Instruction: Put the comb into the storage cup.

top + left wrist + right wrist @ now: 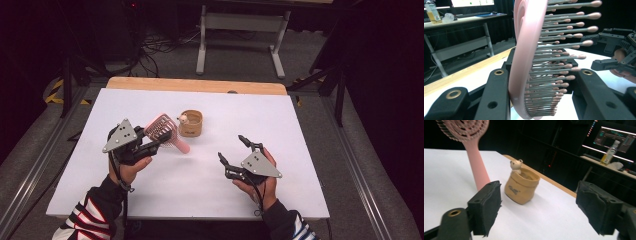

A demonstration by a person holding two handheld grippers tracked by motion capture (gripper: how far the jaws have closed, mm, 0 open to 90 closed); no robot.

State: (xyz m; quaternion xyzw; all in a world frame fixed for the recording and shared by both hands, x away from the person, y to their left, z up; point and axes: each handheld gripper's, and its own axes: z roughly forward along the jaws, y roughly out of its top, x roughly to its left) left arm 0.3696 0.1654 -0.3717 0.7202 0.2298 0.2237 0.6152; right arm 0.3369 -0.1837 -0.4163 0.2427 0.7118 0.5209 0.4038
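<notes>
Brush: pink plastic paddle hairbrush [165,131], light, stiff, held above the white table [200,190].
Left gripper [156,143]: clamped across its bristled head.
Right gripper [233,150]: jaws wide, empty.
Hold: handle.

The left claw [159,142] is clamped tight, its hand [131,167] low. The right claw [235,150] gapes wide, pointing away.

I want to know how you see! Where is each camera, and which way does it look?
High view: above the person's side, looking down at the white table; both hands show.
Left gripper view: on the left gripper, facing the pink hairbrush it clamps.
Right gripper view: on the open right gripper, facing the tan cup.
All three share the hairbrush.
</notes>
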